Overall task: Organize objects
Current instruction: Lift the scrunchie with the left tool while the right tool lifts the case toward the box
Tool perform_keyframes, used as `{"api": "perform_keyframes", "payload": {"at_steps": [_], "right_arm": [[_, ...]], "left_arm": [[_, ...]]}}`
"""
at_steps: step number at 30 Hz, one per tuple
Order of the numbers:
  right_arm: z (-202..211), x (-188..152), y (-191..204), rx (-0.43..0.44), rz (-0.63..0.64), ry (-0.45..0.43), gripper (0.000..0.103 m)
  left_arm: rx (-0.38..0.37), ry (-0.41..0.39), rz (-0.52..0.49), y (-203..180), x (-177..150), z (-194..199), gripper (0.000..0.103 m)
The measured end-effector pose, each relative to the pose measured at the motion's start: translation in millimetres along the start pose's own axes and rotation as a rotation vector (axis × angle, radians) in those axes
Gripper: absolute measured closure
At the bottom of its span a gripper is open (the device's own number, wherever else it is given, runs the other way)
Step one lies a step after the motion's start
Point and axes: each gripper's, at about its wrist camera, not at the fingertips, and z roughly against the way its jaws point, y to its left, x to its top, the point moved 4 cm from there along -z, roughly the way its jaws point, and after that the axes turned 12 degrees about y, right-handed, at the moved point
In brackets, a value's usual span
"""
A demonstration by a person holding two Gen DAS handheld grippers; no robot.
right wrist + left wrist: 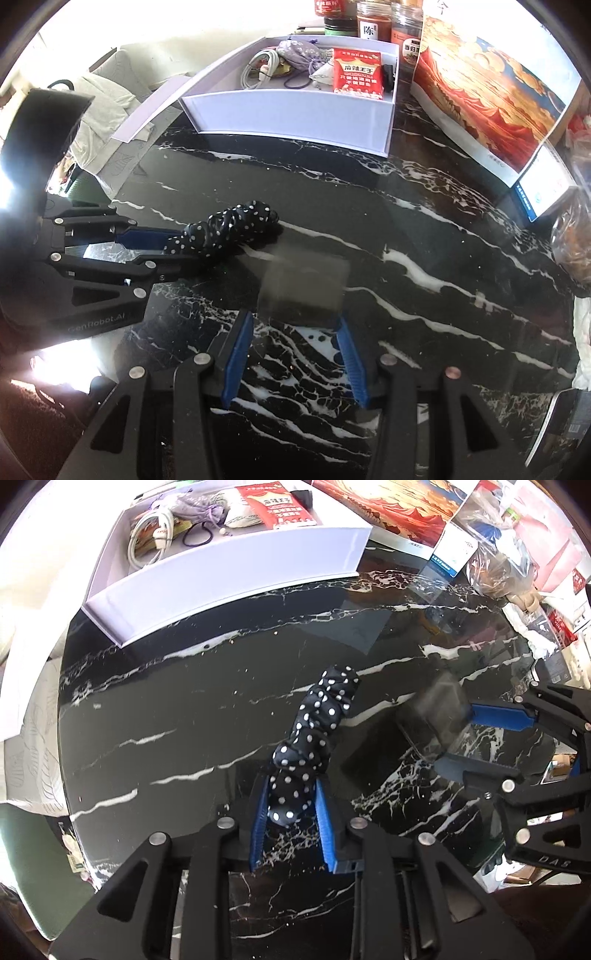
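Note:
My left gripper (291, 794) is shut on a black scrunchie with white dots (317, 723), which sticks out forward over the black marble table (166, 701). The scrunchie (229, 229) and the left gripper (173, 245) also show in the right wrist view. My right gripper (295, 321) is shut on a clear square plastic case (304, 286), held low over the table; the case (439, 709) and right gripper (458, 738) also show in the left wrist view. A white open box (229, 576) stands at the far side of the table, also seen in the right wrist view (295, 114).
The box holds a white cable (258, 68), a purple pouch (303, 51), a red snack packet (356, 72) and a hair tie. A printed picture board (487, 96) leans at the right. Jars (369, 22) stand behind the box. Bags (495, 572) crowd the right edge.

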Motion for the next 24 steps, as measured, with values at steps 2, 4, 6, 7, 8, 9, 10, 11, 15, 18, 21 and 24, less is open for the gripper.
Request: {"api": "perform_keyframes", "payload": {"at_steps": [2, 4, 6, 7, 8, 9, 10, 11, 15, 18, 21, 24], "right_arm": [[-2.1, 1.6, -0.3, 0.009, -0.006, -0.007, 0.056], [-3.7, 3.9, -1.6, 0.011, -0.018, -0.014, 0.055], [-4.2, 6.0, -3.5, 0.01, -0.03, -0.022, 0.055], [-4.8, 7.4, -4.0, 0.009, -0.034, -0.024, 0.055], [-5.2, 9.0, -4.9, 0.008, -0.04, -0.029, 0.054], [-5.2, 10.5, -5.9, 0.008, -0.046, -0.034, 0.053], [-5.4, 12.8, -6.6, 0.008, -0.05, -0.039, 0.051], [-5.5, 14.3, -6.8, 0.004, -0.052, -0.042, 0.05], [-4.9, 20.1, -6.5, 0.002, -0.045, -0.06, 0.045], [-9.3, 24.6, -6.9, 0.007, -0.041, -0.053, 0.045], [-14.4, 28.0, -5.9, 0.01, -0.033, -0.039, 0.045], [-18.4, 30.3, -3.7, 0.008, -0.016, -0.033, 0.045]], "left_arm": [[0.028, -0.01, -0.01, -4.2, 8.1, -2.6, 0.072], [0.052, -0.015, -0.021, -8.3, 13.8, -4.0, 0.07], [0.064, -0.021, -0.023, -10.4, 18.8, -5.0, 0.069], [0.066, -0.026, -0.022, -10.0, 20.3, -5.1, 0.068], [0.069, -0.032, -0.022, -9.7, 22.4, -6.1, 0.067], [0.073, -0.038, -0.023, -9.9, 24.7, -6.4, 0.066], [0.078, -0.043, -0.024, -9.2, 25.5, -6.6, 0.064], [0.08, -0.045, -0.025, -8.3, 26.9, -6.5, 0.062], [0.078, -0.045, -0.017, -5.1, 31.5, -6.6, 0.062], [0.071, -0.057, -0.015, -0.8, 32.7, -3.9, 0.061], [0.067, -0.058, -0.023, 0.5, 36.8, -6.5, 0.061], [0.079, -0.067, -0.035, 0.3, 40.9, -6.6, 0.058]]}}
